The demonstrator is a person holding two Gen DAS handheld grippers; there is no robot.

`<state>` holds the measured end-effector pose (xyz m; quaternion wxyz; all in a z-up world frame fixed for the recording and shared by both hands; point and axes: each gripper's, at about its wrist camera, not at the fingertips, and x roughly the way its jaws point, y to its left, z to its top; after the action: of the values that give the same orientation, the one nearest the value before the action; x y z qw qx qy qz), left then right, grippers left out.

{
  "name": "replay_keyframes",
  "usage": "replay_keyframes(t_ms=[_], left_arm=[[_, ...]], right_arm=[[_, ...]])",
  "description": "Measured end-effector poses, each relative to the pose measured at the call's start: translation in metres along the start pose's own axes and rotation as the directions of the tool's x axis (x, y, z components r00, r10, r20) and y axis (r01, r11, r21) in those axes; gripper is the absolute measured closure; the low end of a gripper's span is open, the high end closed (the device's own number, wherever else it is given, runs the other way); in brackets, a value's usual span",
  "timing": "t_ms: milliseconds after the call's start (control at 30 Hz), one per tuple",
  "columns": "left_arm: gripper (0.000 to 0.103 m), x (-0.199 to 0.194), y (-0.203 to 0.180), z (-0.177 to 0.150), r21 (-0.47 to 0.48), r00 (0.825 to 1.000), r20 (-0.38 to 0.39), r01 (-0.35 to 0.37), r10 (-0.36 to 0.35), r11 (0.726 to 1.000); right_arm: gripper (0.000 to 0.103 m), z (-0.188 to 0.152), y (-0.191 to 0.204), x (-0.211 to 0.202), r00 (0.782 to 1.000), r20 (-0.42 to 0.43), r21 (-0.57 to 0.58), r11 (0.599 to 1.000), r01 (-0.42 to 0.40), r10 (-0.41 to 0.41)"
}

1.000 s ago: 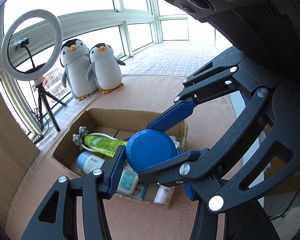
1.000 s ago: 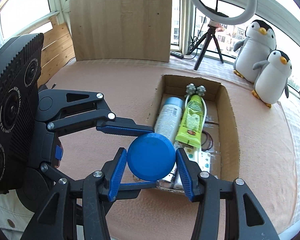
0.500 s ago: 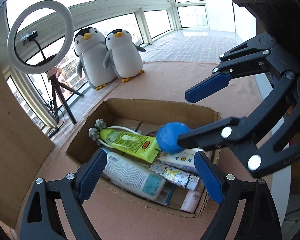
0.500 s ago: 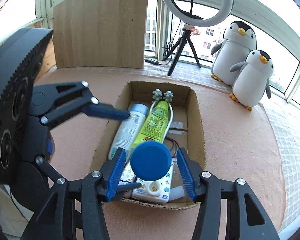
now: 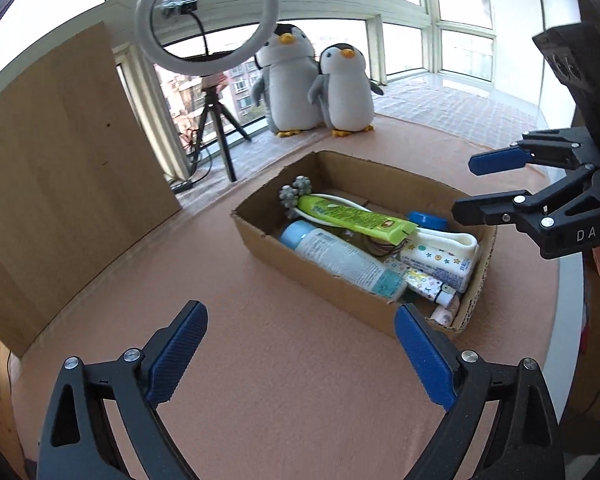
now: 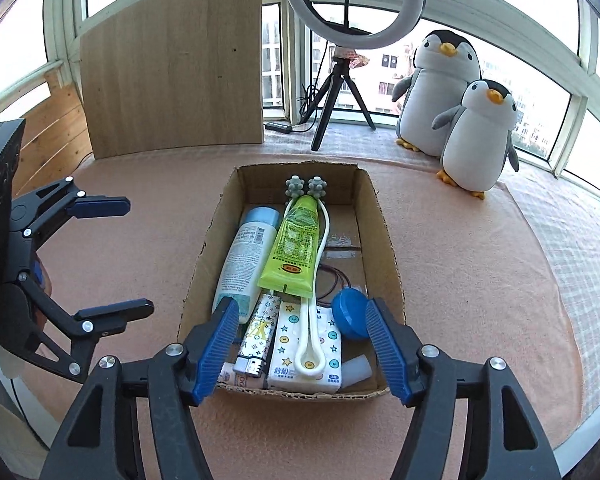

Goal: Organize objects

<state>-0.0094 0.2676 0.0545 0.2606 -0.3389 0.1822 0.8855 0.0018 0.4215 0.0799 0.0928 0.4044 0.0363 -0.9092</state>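
An open cardboard box (image 6: 389, 248) on the pink cloth holds a green tube (image 6: 296, 248), a white bottle (image 6: 244, 264), a white roller, a tissue pack (image 6: 288, 360) and a lighter. A round blue jar (image 6: 350, 316) lies in its near right corner. Above the box's near end, my right gripper (image 6: 302, 344) has its jaws opening. The jar sits low beside the right pad, free of both pads. My left gripper (image 5: 300, 356) is over bare cloth left of the box (image 5: 300, 256), jaws opening wide with nothing between them. The jar (image 5: 428, 219) shows at the box's far side.
Beyond the table by the windows stand a ring light on a tripod (image 6: 354, 4) and two penguin plush toys (image 6: 476, 136). A wooden board (image 6: 172, 72) leans at the back left. Pink cloth (image 6: 480, 280) lies bare around the box.
The blue jar was between both grippers' pads. My left gripper let go and drew away to the left. My right gripper carried the jar over the box and released it into the near right corner.
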Motion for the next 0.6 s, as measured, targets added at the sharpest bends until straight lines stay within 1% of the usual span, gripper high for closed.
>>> replay_keyframes(t_ms=[33, 67, 133, 200, 267, 333, 400, 500, 600], left_arm=[[0.001, -0.008, 0.009, -0.002, -0.034, 1.0, 0.003, -0.026, 0.027, 0.999], [0.0, -0.018, 0.019, -0.005, -0.067, 0.998, 0.008, -0.055, 0.055, 0.996], [0.0, -0.038, 0.04, -0.01, -0.13, 0.994, 0.007, -0.11, 0.111, 0.985], [0.0, -0.058, 0.061, -0.018, -0.192, 0.986, -0.006, -0.166, 0.168, 0.967], [0.0, -0.08, 0.081, -0.029, -0.249, 0.977, -0.016, -0.209, 0.212, 0.946], [0.0, -0.1, 0.1, -0.04, -0.304, 0.967, -0.046, -0.251, 0.249, 0.919], [0.0, -0.118, 0.119, -0.053, -0.372, 0.962, -0.074, -0.271, 0.262, 0.888], [0.0, -0.144, 0.143, -0.076, -0.461, 0.956, -0.089, -0.289, 0.281, 0.839], [0.0, -0.164, 0.159, -0.095, -0.509, 0.939, -0.121, -0.337, 0.321, 0.792]], right_arm=[[0.035, 0.002, 0.003, 0.0, 1.0, 0.01, 0.013, 1.0, 0.005, -0.006], [0.033, 0.004, 0.005, 0.0, 1.0, 0.02, 0.03, 1.0, 0.01, -0.011], [0.026, 0.008, 0.013, 0.0, 0.999, 0.032, 0.069, 0.998, 0.011, -0.013], [0.025, 0.013, 0.025, 0.004, 0.999, 0.037, 0.106, 0.994, 0.007, -0.011], [0.021, 0.019, 0.042, 0.012, 1.0, 0.017, 0.132, 0.991, -0.003, 0.0], [0.009, 0.025, 0.062, 0.023, 1.0, -0.028, 0.148, 0.989, 0.0, 0.004], [0.008, 0.031, 0.085, 0.031, 0.998, -0.058, 0.139, 0.99, 0.003, 0.005], [0.004, 0.042, 0.119, 0.035, 0.998, -0.062, 0.128, 0.992, -0.023, 0.031], [0.003, 0.054, 0.15, 0.032, 0.996, -0.059, 0.113, 0.992, -0.053, 0.06]])
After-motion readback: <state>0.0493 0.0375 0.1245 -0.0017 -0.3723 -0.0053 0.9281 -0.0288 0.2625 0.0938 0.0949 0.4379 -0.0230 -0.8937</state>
